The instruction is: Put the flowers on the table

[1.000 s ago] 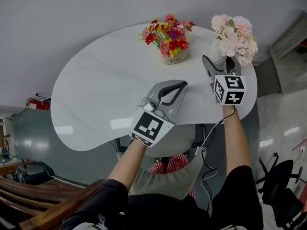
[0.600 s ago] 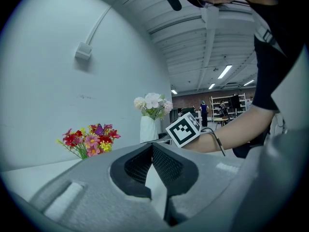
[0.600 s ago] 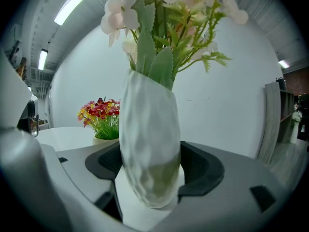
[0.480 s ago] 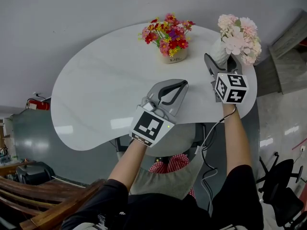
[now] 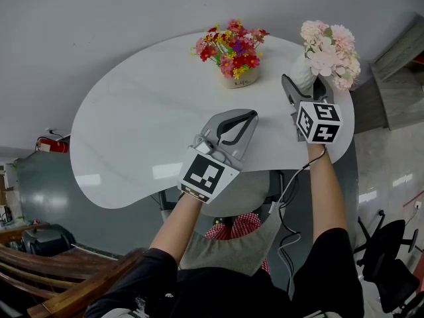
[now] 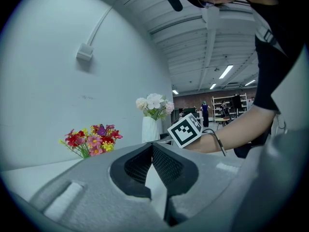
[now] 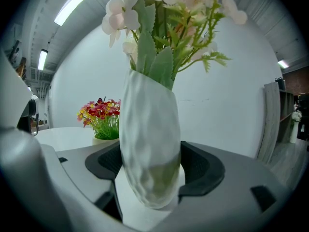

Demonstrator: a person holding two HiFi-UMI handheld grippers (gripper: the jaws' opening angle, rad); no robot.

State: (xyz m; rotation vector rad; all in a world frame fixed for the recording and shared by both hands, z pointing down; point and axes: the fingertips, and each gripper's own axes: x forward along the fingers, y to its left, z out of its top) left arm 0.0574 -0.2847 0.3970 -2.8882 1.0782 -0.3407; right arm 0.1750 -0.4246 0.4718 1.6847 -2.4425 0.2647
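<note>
A white vase [image 5: 301, 71] of pale pink flowers [image 5: 328, 48] is at the white table's [image 5: 146, 124] right end. My right gripper [image 5: 303, 83] is shut on its lower body. In the right gripper view both pads press the vase [image 7: 149, 144], whose base sits just over the tabletop; I cannot tell whether it touches. A pot of red, pink and yellow flowers [image 5: 230, 53] stands at the table's far middle, also showing as flowers [image 7: 102, 115] and flowers [image 6: 91, 140]. My left gripper [image 5: 253, 115] rests shut and empty over the near edge, its tips meeting [image 6: 152, 148].
A grey wall runs close behind the table's far edge. A grey cabinet panel [image 5: 397, 78] stands to the right, and a black office chair [image 5: 387, 244] lower right. Wooden furniture [image 5: 40, 277] lies lower left. A red-checked cloth [image 5: 235, 227] shows under the near edge.
My right gripper has carried the vase slightly to the right and away from me, then held still. The left gripper has not moved.
</note>
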